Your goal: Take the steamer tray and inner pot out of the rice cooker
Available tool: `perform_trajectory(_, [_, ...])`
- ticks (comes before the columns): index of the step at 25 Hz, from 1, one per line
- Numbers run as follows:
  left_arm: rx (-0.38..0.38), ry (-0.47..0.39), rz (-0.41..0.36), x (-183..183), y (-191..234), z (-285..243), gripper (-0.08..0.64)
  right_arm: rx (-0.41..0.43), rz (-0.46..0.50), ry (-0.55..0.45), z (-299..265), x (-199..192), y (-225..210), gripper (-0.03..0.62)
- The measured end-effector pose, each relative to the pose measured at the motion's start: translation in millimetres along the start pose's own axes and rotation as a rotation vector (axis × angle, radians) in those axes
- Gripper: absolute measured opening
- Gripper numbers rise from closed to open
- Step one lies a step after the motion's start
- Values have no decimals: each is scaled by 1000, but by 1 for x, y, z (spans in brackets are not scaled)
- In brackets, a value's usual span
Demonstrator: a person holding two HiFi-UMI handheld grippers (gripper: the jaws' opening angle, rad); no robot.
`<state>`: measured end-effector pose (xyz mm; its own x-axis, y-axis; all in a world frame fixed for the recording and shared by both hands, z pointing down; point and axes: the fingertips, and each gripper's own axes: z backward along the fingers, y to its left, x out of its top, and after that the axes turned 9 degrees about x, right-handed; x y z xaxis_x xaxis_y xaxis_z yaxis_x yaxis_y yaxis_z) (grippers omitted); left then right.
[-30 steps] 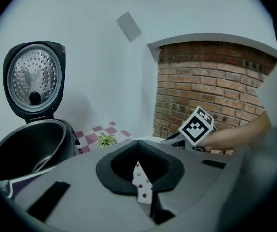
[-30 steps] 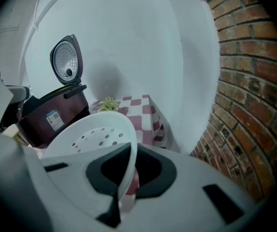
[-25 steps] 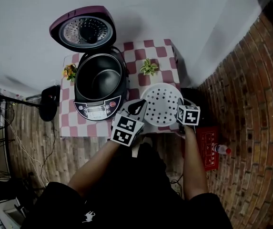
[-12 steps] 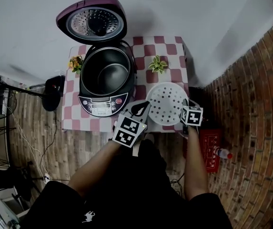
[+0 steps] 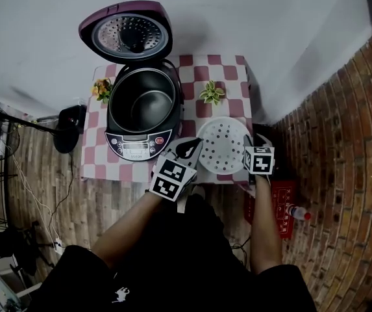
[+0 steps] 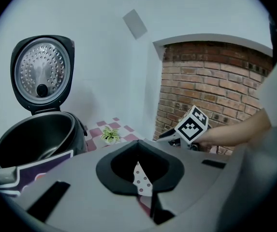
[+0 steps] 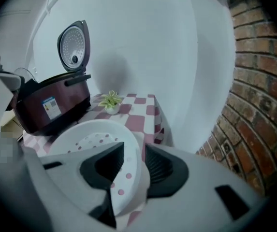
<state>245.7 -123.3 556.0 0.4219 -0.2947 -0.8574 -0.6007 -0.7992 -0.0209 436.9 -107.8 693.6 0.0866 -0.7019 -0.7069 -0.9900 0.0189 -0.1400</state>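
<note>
The white perforated steamer tray (image 5: pixel 221 145) lies on the checked table (image 5: pixel 100 169), right of the open rice cooker (image 5: pixel 124 145). The dark inner pot (image 5: pixel 140 103) sits inside the cooker, and the lid (image 5: pixel 126 34) stands up behind it. My left gripper (image 5: pixel 187 149) is shut on the tray's left rim; in the left gripper view a dotted white sliver (image 6: pixel 139 175) shows between its jaws. My right gripper (image 7: pixel 134 164) is at the tray's right rim (image 7: pixel 128 178). Its jaws are opening, with the rim between them and a gap beside the right pad.
A small green plant (image 5: pixel 210 93) stands behind the tray and a flower pot (image 5: pixel 99 90) left of the cooker. To the right are a brick wall (image 5: pixel 341 142), a red crate (image 5: pixel 280 197) and a bottle (image 5: pixel 299 213) on the floor. A dark stand (image 5: pixel 69 129) is left of the table.
The head view has shifted a little. The tray lies in the same spot on the table's front right, and both grippers stay at its rims.
</note>
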Motion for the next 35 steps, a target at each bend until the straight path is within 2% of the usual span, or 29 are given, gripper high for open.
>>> perform_trajectory(5, [10,-50,35,23,7,12,3,77,-3,-119,16,44,26,112])
perform_trajectory(10, [55,-117,54,51,25,30,3,139,30,-188,27,81,56,3])
perform_trajectory(16, [144,-169,81,74,66,50,3,215,93,-266,44,128,98,2])
perform_trajectory(24, [284,-171,89,70,147,79,3,309,169,-336,51,184,168,2])
perform_trajectory(30, [381,-155,94,60,215,100,3,325,238,-325,39,207,214,2])
perform_trajectory(35, [414,-130,95,51,265,109,3,332,249,-318,27,225,251,2])
